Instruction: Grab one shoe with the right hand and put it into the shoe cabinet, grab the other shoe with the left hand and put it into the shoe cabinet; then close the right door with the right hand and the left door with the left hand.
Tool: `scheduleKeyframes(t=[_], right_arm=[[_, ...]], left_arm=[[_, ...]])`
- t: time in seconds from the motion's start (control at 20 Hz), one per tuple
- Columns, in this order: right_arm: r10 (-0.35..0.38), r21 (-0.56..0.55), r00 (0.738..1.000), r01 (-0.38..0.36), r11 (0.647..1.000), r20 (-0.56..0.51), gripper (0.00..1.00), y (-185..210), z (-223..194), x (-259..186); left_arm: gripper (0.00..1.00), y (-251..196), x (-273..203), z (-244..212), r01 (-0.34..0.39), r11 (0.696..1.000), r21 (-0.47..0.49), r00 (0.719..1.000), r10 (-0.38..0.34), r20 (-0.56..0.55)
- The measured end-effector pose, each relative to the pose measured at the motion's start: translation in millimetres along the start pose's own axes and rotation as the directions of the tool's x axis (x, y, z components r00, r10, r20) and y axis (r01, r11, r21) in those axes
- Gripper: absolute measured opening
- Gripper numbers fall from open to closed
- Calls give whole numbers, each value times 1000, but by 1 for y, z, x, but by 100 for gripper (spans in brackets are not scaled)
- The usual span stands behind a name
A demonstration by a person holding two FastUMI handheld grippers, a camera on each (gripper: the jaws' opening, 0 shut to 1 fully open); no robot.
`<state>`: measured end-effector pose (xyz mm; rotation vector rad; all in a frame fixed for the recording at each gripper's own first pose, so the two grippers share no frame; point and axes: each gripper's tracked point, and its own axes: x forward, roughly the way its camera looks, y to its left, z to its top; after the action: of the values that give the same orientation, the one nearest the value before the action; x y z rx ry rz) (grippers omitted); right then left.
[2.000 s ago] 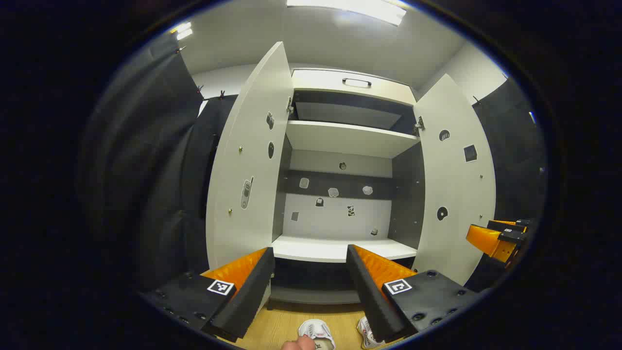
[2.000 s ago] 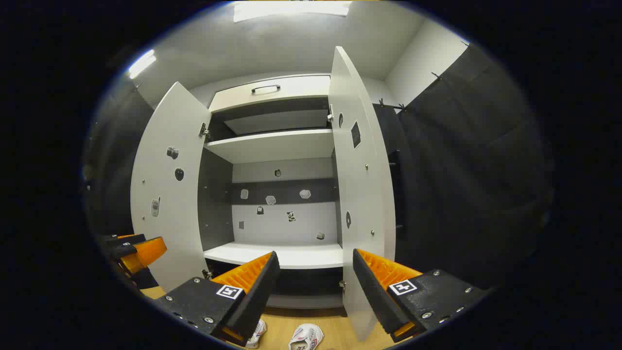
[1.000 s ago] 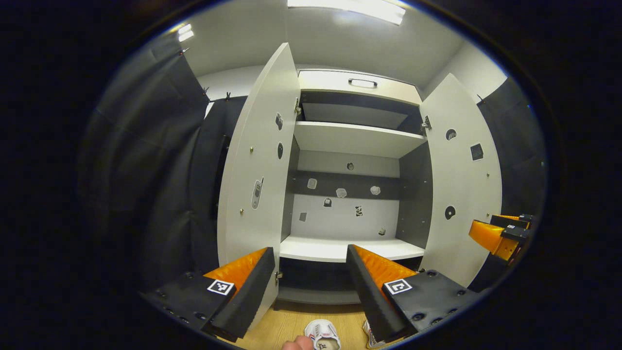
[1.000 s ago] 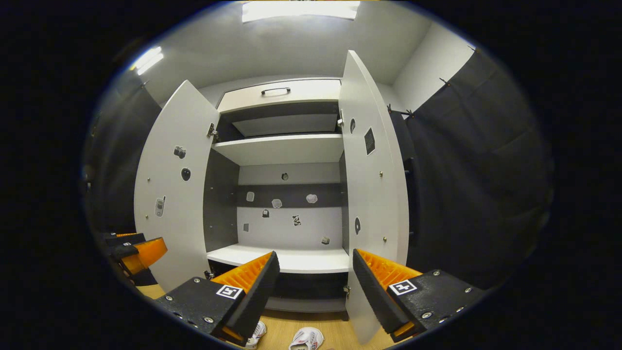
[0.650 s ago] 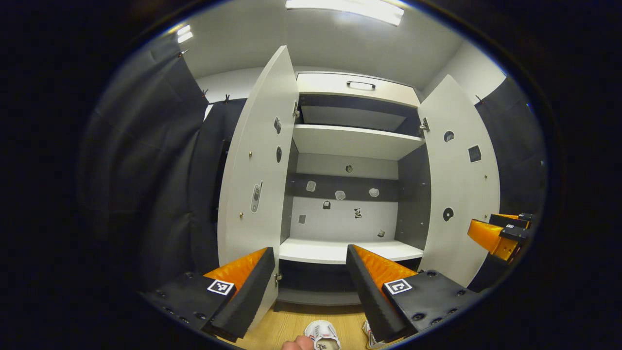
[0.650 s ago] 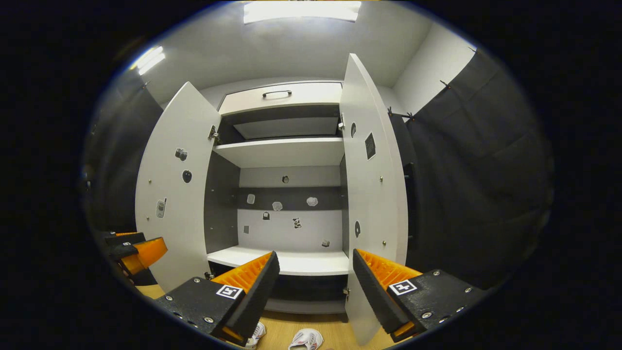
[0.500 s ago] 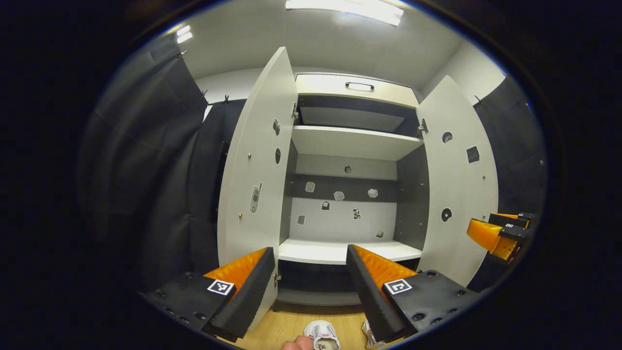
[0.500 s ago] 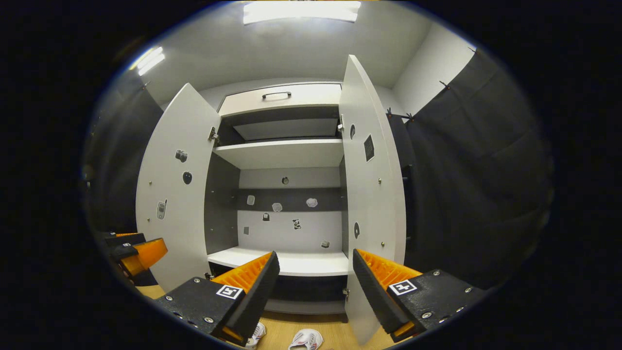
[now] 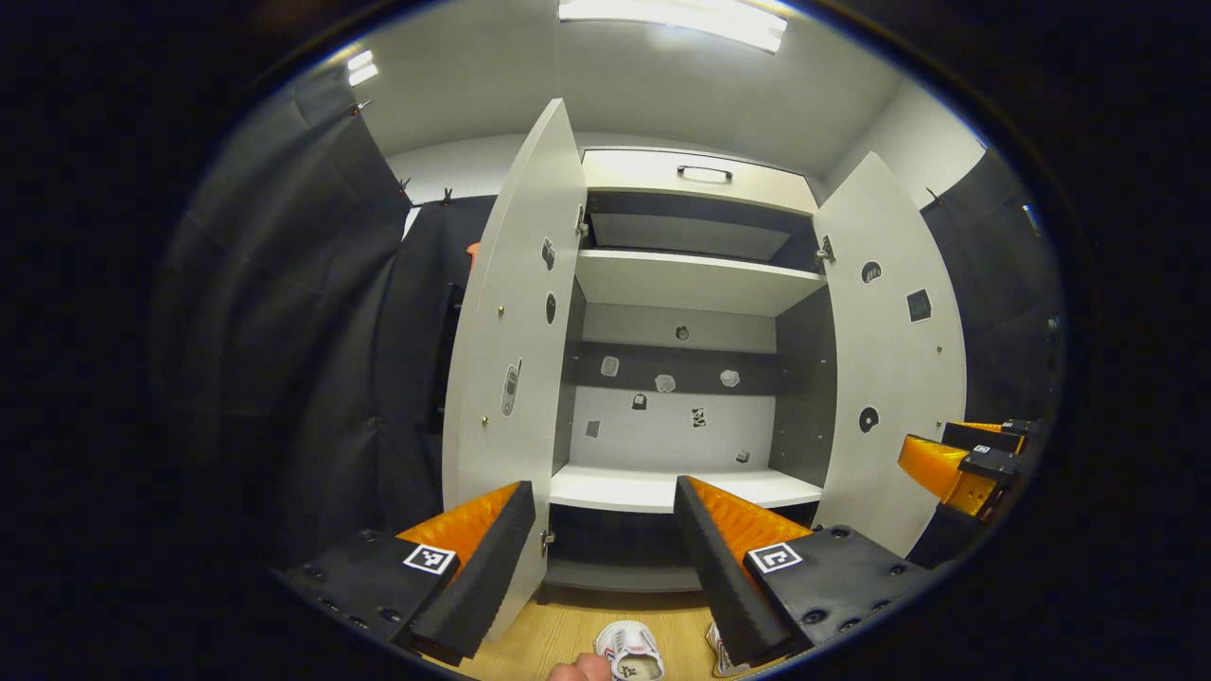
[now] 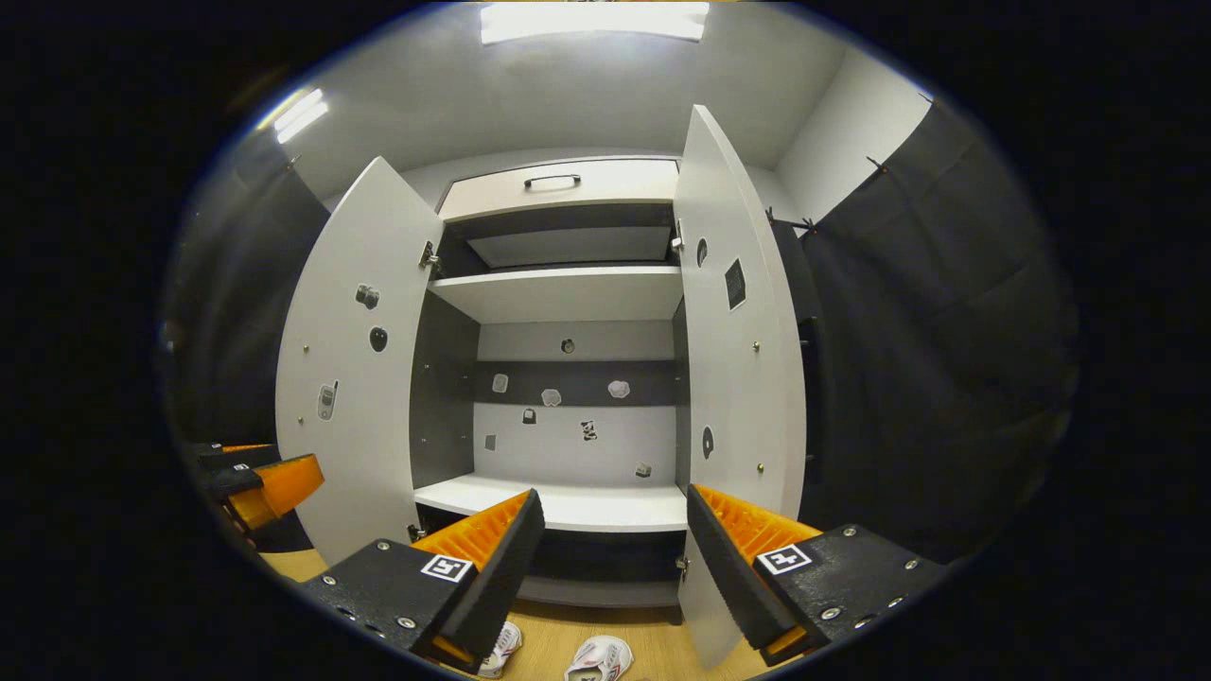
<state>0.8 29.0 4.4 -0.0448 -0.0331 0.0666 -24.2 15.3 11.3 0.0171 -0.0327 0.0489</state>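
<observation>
**White shoes on floor, cabinet open**

White shoes: pair, lying on the wood floor before the shoe cabinet. Left door and right door: swung wide. Left gripper, right gripper: fingers spread, empty, held above the shoes.

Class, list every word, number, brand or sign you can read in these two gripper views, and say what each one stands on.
None can be read.
Stickers on the left door, right door and back panel of the shoe cabinet: too small to read.
Square coded markers on the left gripper and right gripper: patterns, not text.
Markings on the shoes: too blurred.
</observation>
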Motion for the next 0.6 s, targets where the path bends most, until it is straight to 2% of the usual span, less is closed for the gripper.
scheduleKeyframes(t=[0.15,0.35,0.4,0.45,0.6], right_arm=[[-15,-26,996,13,1000,-85,94,1,-51,13],[-38,-83,967,18,996,-251,94,0,-160,24],[-49,-111,951,16,994,-305,94,-1,-196,23],[-45,-127,930,-2,992,-364,94,1,-231,19],[-59,-193,842,-54,980,-536,94,4,-328,-1]], left_arm=[[96,2,-6,0,-7,1000,-3,1000,7,-5],[96,7,-13,-4,-18,1000,-5,1000,18,-13],[99,7,-15,-5,-18,1000,-12,1000,18,-17],[96,8,-16,-6,-18,1000,-20,1000,18,-22],[96,11,-20,-11,-26,999,-28,999,25,-34]])
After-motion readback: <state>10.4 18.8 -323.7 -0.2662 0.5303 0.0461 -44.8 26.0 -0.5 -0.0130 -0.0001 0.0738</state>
